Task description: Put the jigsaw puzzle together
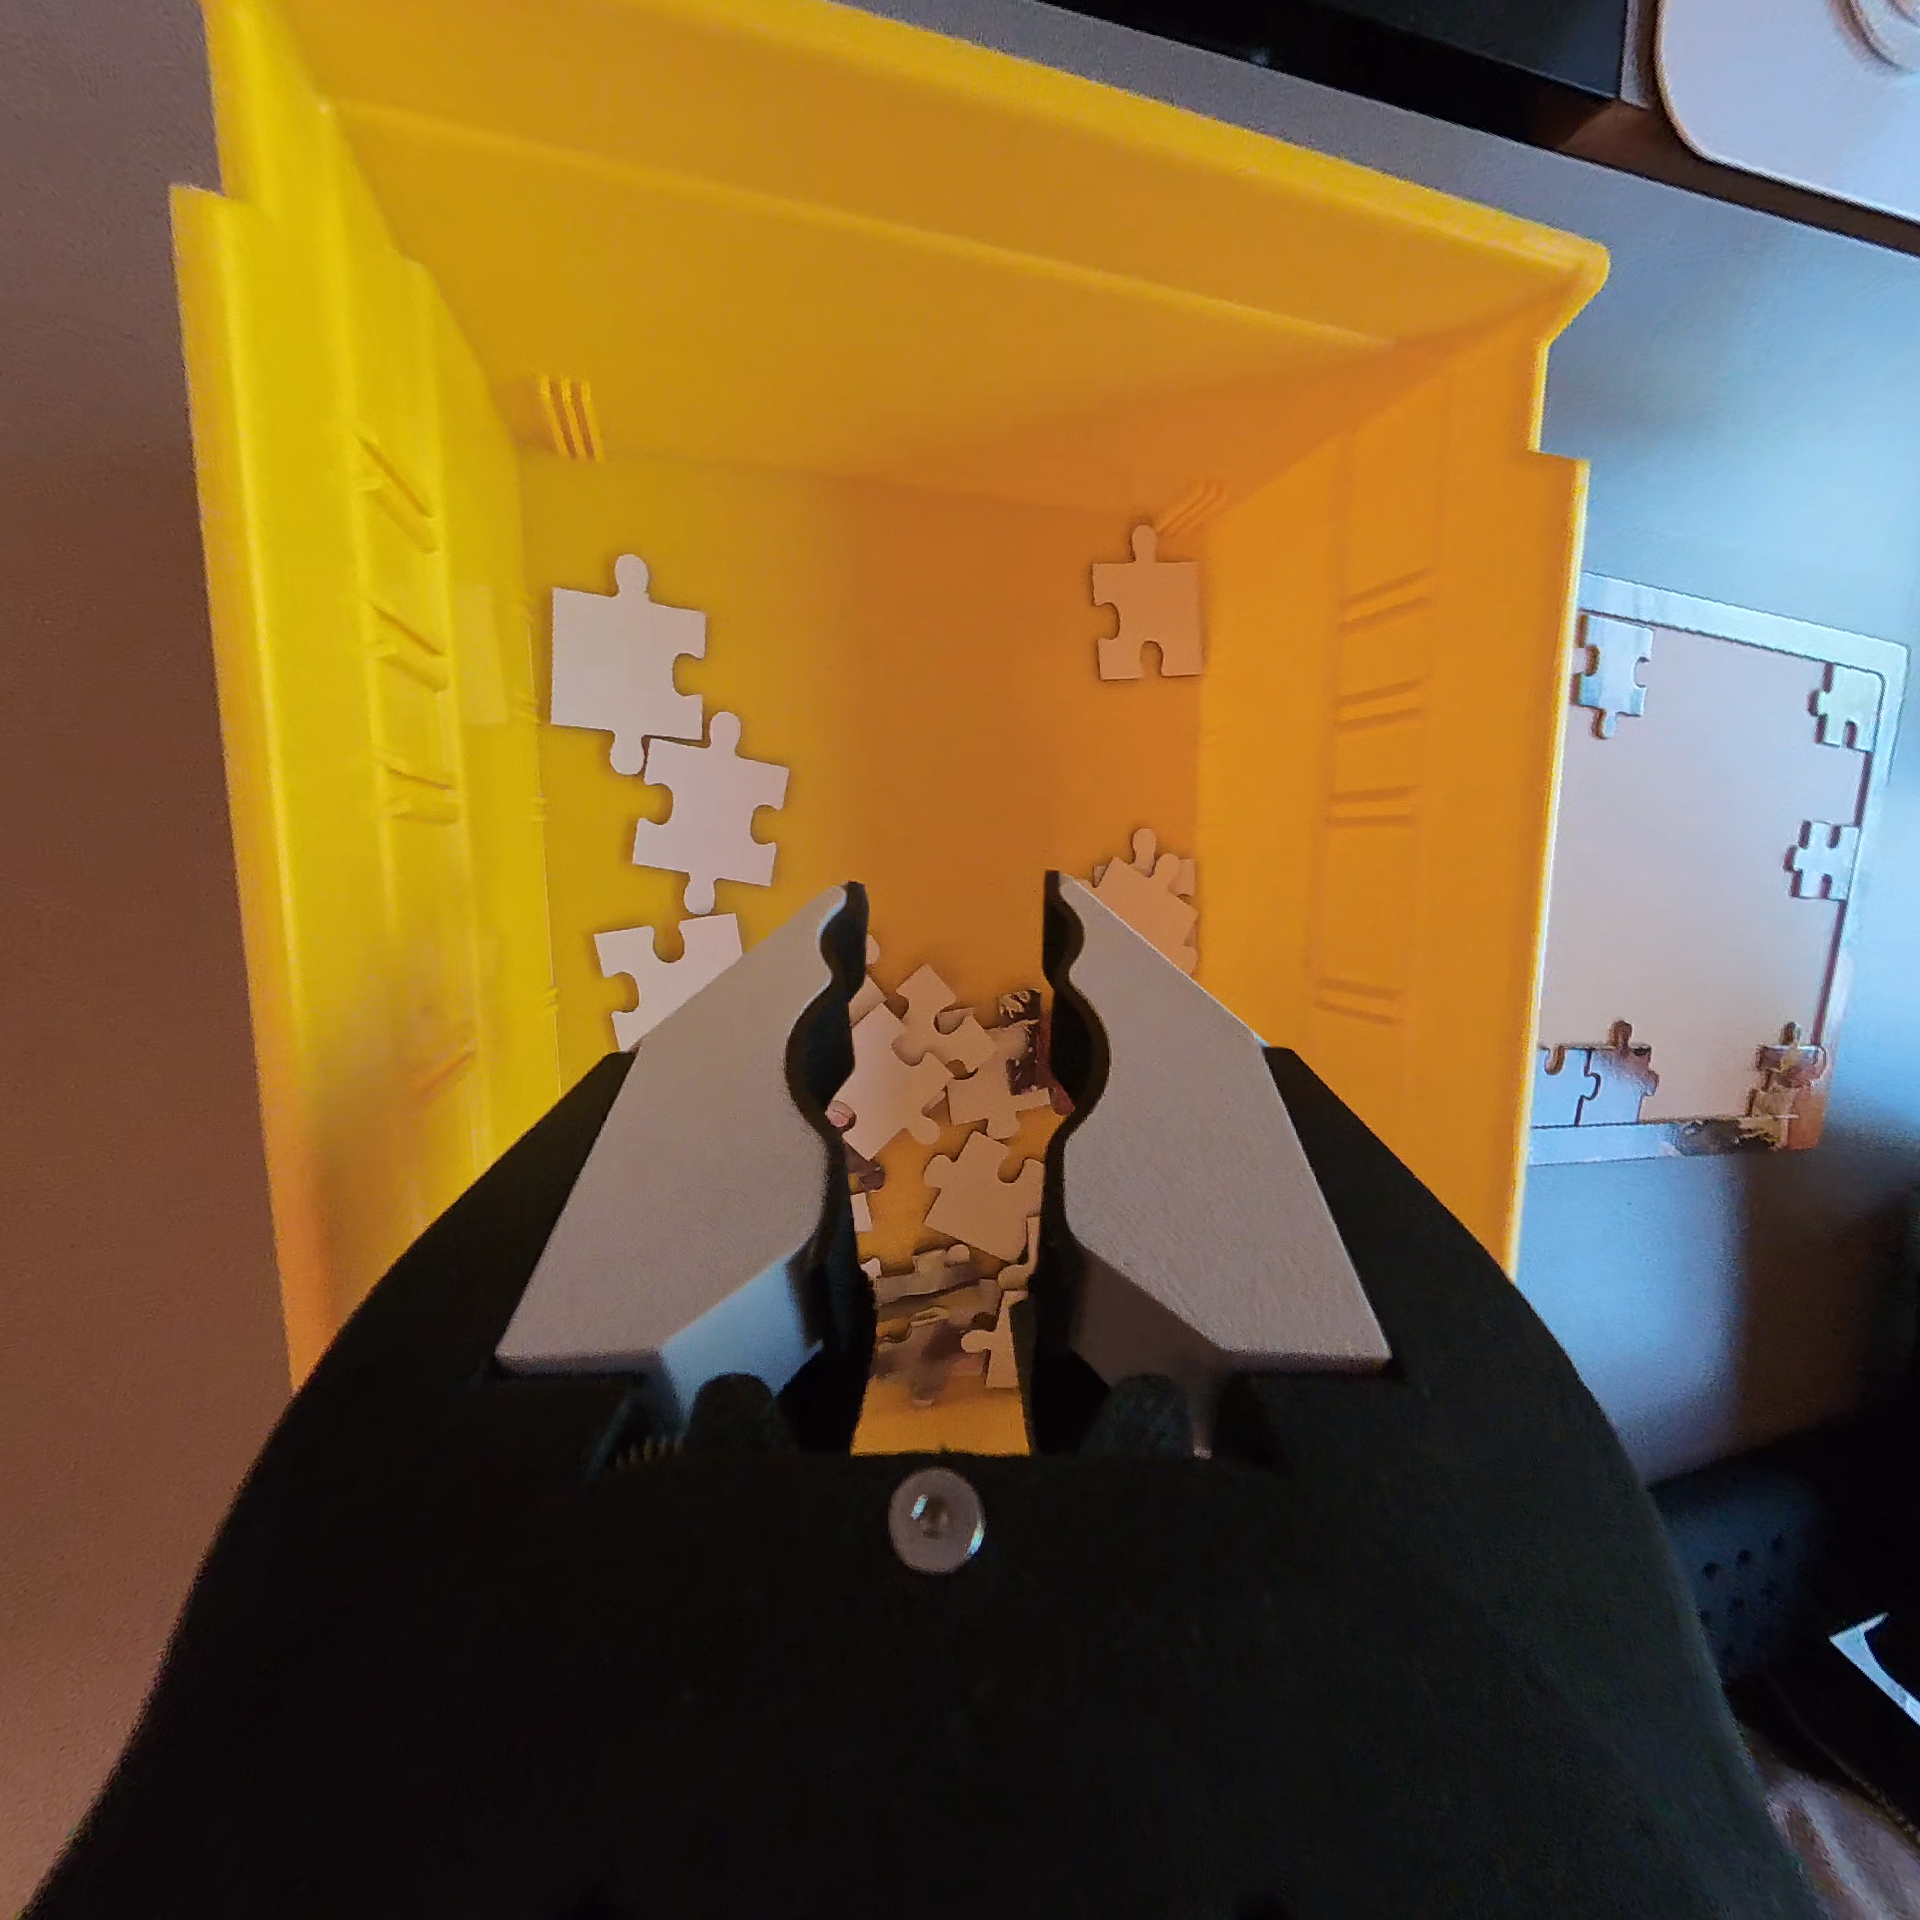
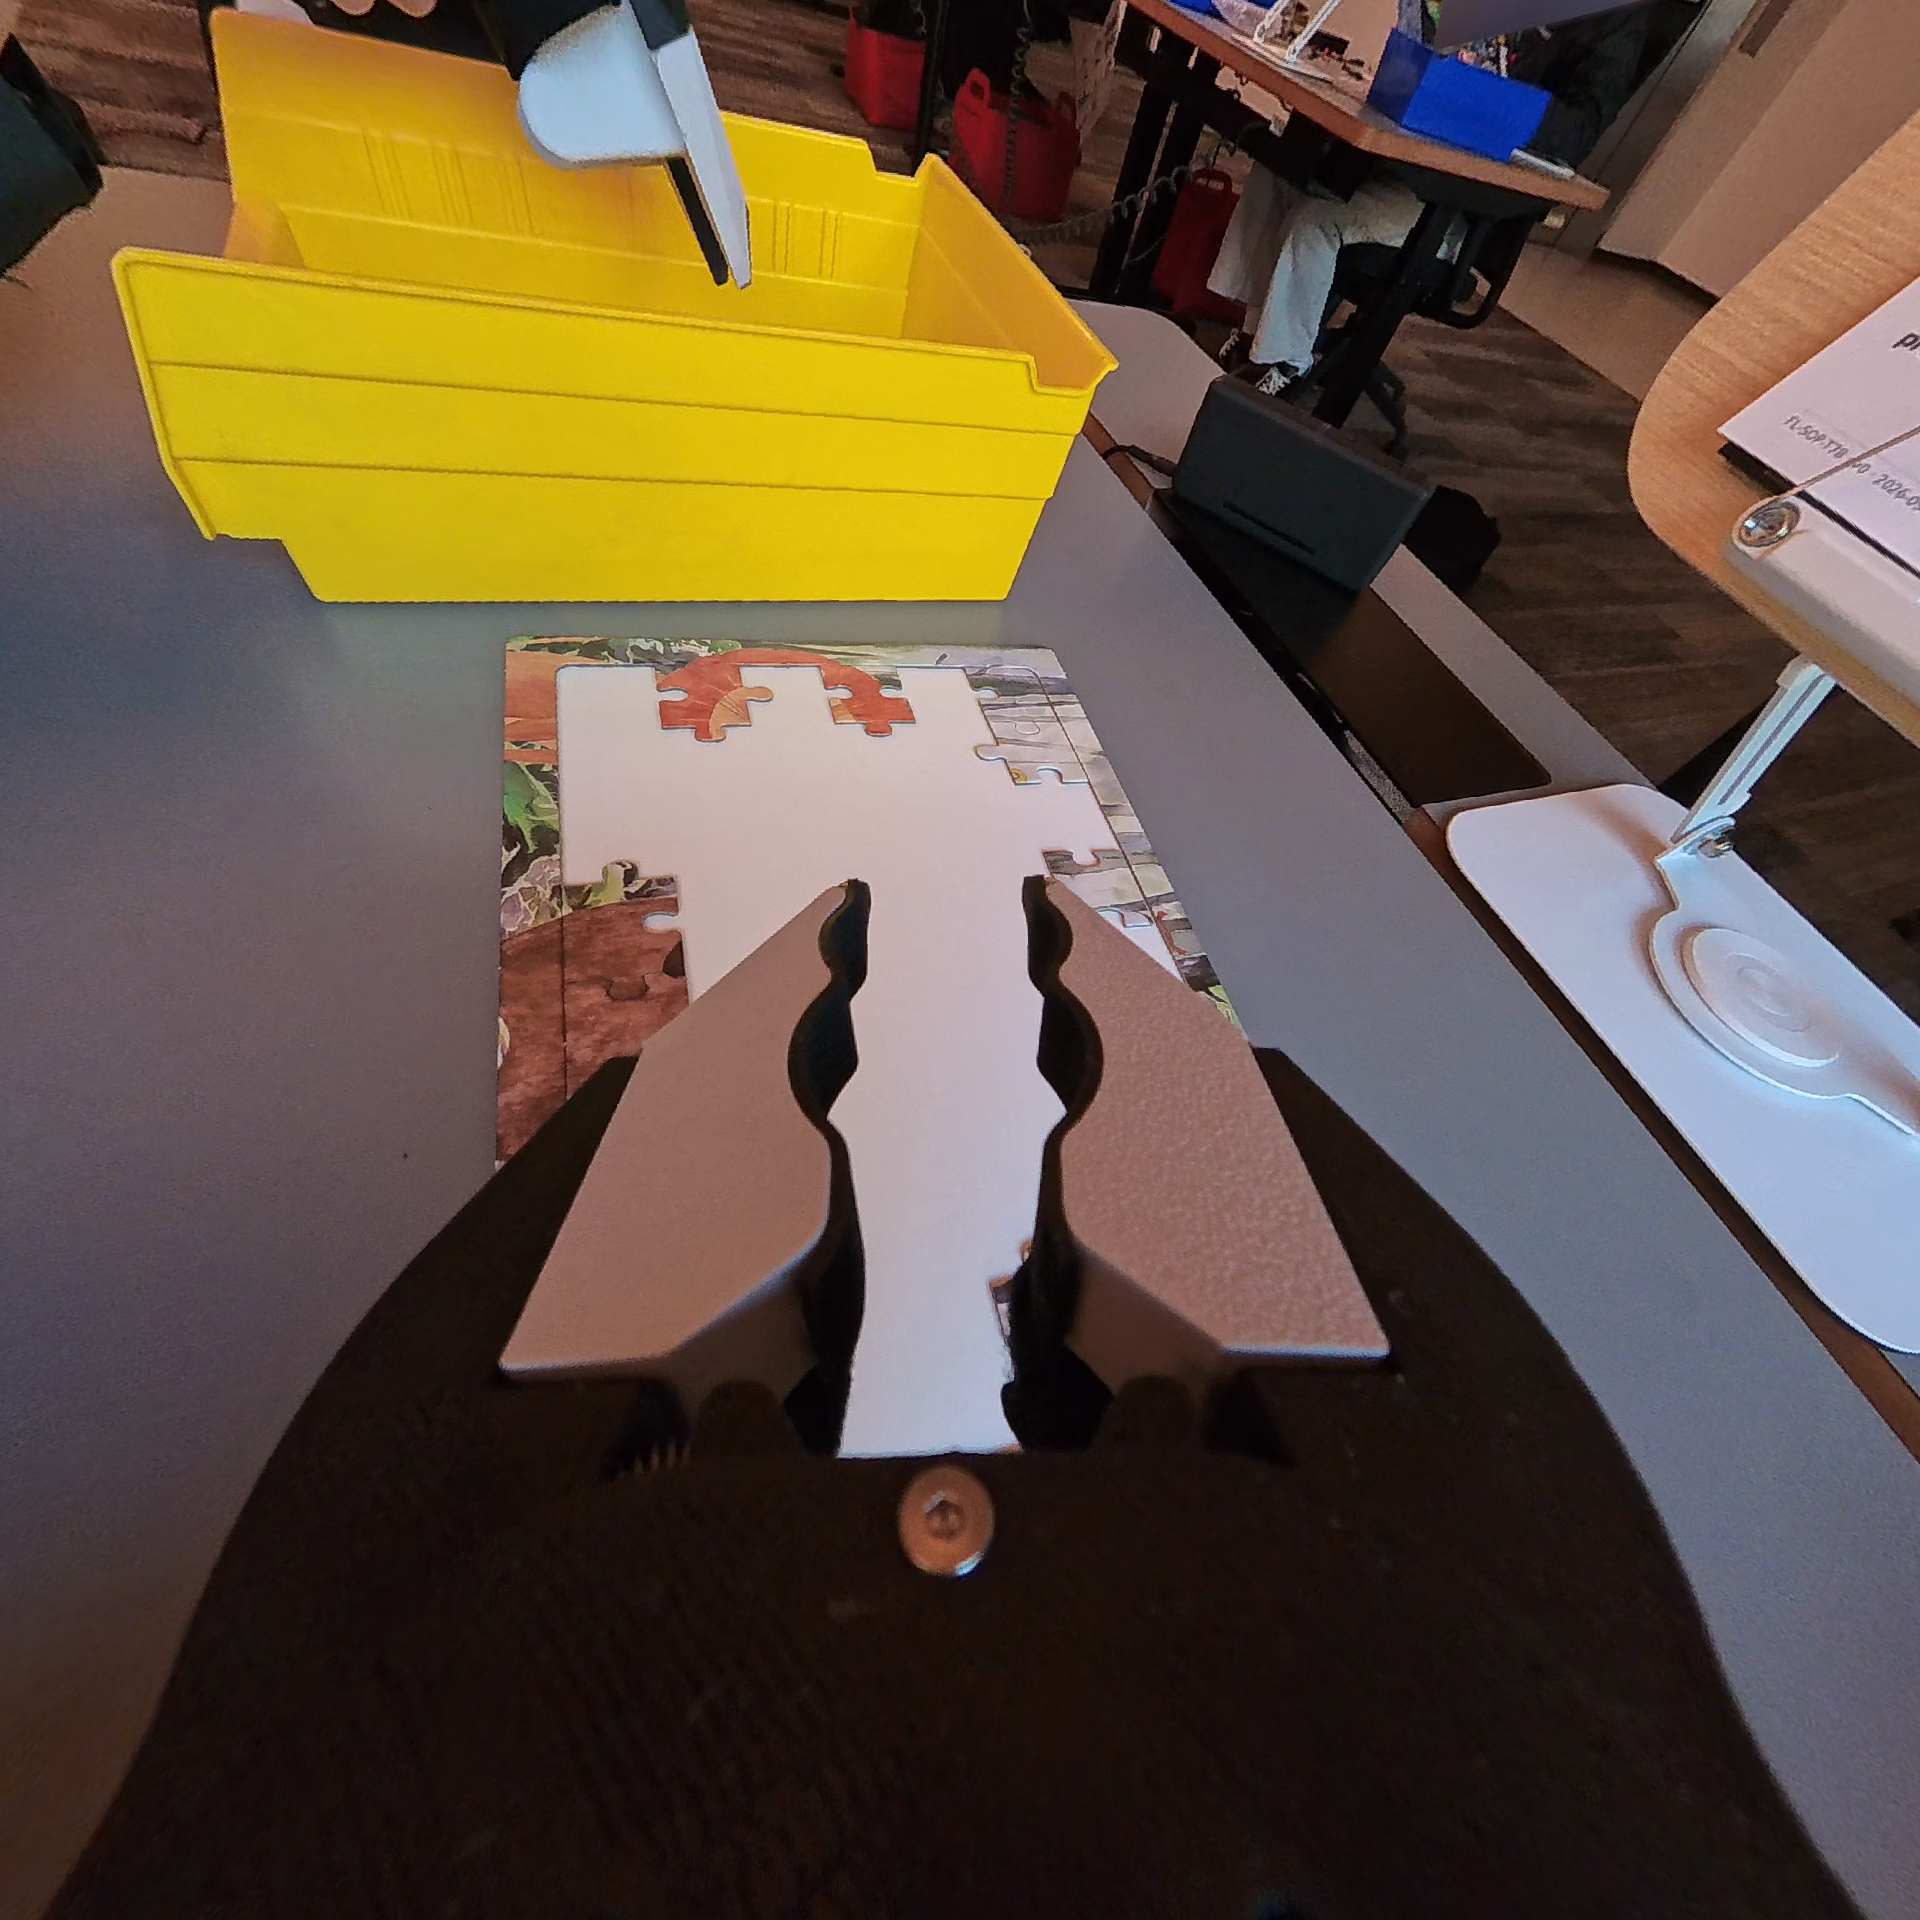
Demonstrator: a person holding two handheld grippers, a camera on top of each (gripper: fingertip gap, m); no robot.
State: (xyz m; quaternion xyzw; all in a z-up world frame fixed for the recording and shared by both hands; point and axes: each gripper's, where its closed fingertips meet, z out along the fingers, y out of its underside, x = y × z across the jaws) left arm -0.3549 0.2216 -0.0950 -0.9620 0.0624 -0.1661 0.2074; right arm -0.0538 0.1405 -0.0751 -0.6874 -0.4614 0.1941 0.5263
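The left hand-held gripper (image 1: 951, 894) hangs over one yellow plastic bin (image 1: 1039, 343) with ribbed walls, its two grey, wavy-edged fingers parted and holding nothing. Below and ahead of it, loose jigsaw pieces (image 1: 717, 805) lie on the bin floor, most showing their plain white backs: three lie in a line to its left, one (image 1: 1148, 613) sits in the far right corner, a small stack rests just to its right, and a heap too tangled to count lies directly between and beneath the fingers.

The right hand-held gripper (image 2: 945, 888) is likewise released and empty, poised above one rectangular puzzle tray (image 2: 790, 821) lying flat on the smooth grey worktop (image 2: 260, 779). The tray has a printed border and a white, mostly unfilled middle. Two orange pieces (image 2: 717, 701) sit at its far edge ahead of the fingers, brown ones to their left, grey ones to their right. The bin stands beyond the tray, with the left hand-held gripper above it.
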